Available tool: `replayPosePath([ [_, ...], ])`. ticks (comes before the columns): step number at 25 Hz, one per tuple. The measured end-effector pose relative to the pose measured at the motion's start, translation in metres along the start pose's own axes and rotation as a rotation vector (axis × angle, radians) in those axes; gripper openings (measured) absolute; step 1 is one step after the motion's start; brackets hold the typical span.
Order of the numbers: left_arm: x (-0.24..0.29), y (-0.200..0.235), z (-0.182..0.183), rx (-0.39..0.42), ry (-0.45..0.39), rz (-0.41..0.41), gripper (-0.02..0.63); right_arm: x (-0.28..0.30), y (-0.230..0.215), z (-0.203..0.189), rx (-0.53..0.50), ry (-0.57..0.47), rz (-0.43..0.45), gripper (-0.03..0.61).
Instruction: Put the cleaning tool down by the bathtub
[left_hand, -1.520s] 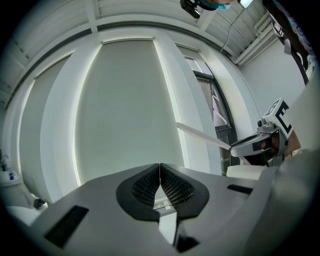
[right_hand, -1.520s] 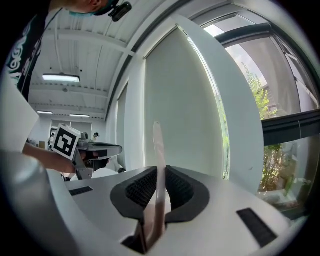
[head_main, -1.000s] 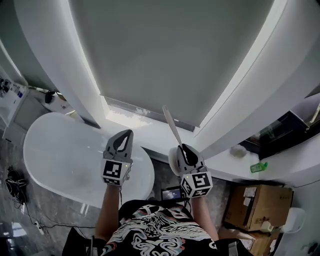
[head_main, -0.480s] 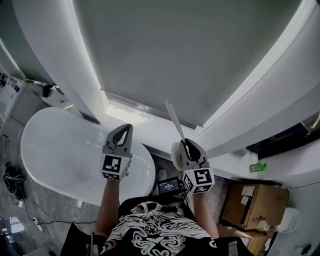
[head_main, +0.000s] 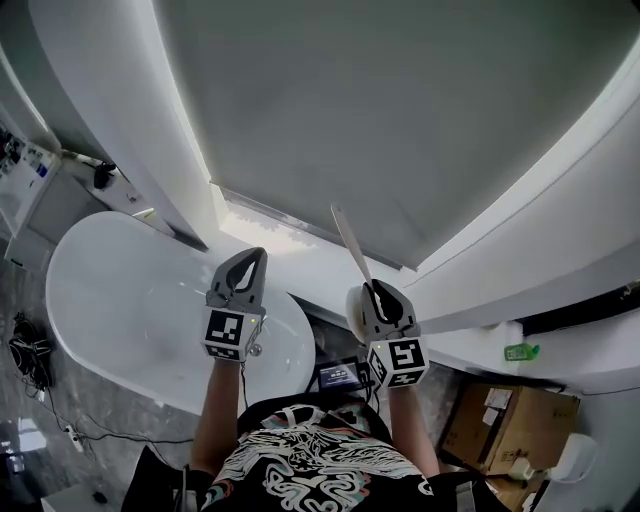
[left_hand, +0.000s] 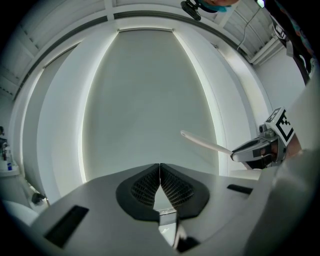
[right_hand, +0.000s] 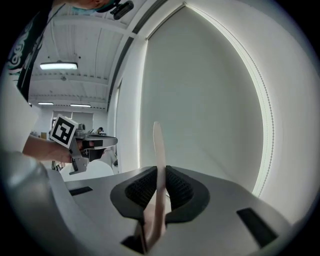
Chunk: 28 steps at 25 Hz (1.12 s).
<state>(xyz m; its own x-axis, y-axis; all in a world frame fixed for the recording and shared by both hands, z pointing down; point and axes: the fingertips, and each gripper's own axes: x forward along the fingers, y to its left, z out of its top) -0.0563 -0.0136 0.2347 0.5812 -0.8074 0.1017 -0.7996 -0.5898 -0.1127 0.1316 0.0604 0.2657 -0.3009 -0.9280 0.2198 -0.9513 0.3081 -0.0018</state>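
Currently the cleaning tool (head_main: 351, 245) is clamped in the right gripper (head_main: 374, 292), handle pointing out along the jaws; the bathtub (head_main: 120, 300) lies leftward, nearer the closed, empty left gripper (head_main: 256, 258).

The bathtub (head_main: 120, 300) lies left of the cardboard boxes (head_main: 500, 425).

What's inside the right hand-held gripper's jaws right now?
The cleaning tool: the right hand-held gripper is shut on its pale flat handle, which sticks out past the jaws. The handle's lower end is covered by the gripper body.
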Motion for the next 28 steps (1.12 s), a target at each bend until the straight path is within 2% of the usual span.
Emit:
replayPosePath([
  [10, 0.032, 0.007, -0.022, -0.022, 0.044, -0.002, 0.017, 0.034, -0.015, -0.013, -0.002, 0.043, 0.021, 0.071],
  [28, 0.063, 0.018, -0.095, -0.083, 0.174, 0.010, 0.017, 0.089, -0.026, -0.062, -0.031, 0.148, 0.080, 0.071],
])
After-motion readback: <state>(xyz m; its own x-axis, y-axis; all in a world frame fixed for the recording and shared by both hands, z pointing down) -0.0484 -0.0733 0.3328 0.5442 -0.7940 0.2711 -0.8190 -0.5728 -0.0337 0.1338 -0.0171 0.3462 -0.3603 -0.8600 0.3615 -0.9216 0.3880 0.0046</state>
